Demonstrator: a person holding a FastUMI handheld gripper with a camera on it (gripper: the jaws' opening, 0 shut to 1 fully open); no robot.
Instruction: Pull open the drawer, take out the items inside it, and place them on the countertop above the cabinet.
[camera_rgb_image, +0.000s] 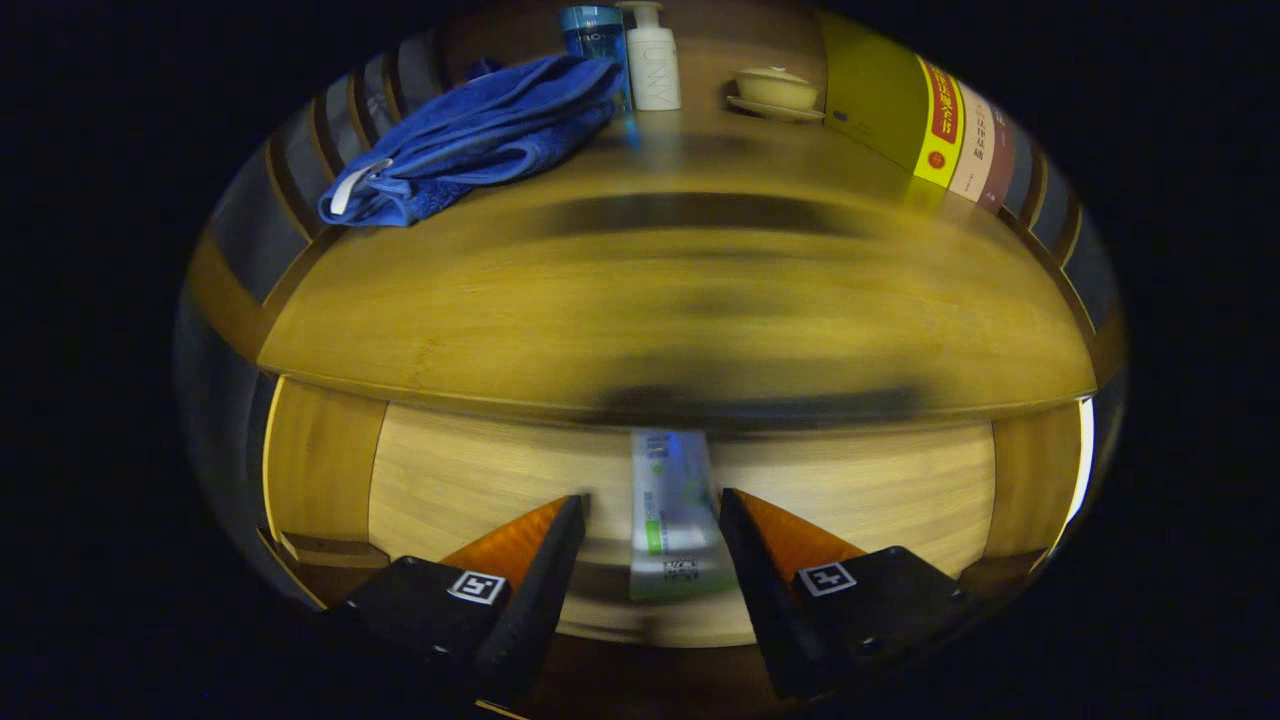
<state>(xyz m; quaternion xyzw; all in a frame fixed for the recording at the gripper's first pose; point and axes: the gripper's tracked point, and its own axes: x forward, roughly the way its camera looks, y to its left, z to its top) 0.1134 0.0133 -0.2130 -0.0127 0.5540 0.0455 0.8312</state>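
Pale wood lines the open drawer, and a white tube with green print lies on its floor, running lengthwise between the fingers of the gripper. Its jaws stand apart with a gap on each side of the tube, though motion blur makes contact hard to rule out. Beyond, a blue towel lies at the countertop's far left corner, bottles and a lidded cup along the far edge.

Pump bottle: vertical lettering, unread. Book: spine characters were too small. Tube: print was blurred. Gripper: fingers stood apart flanking the tube, each bearing a square marker.
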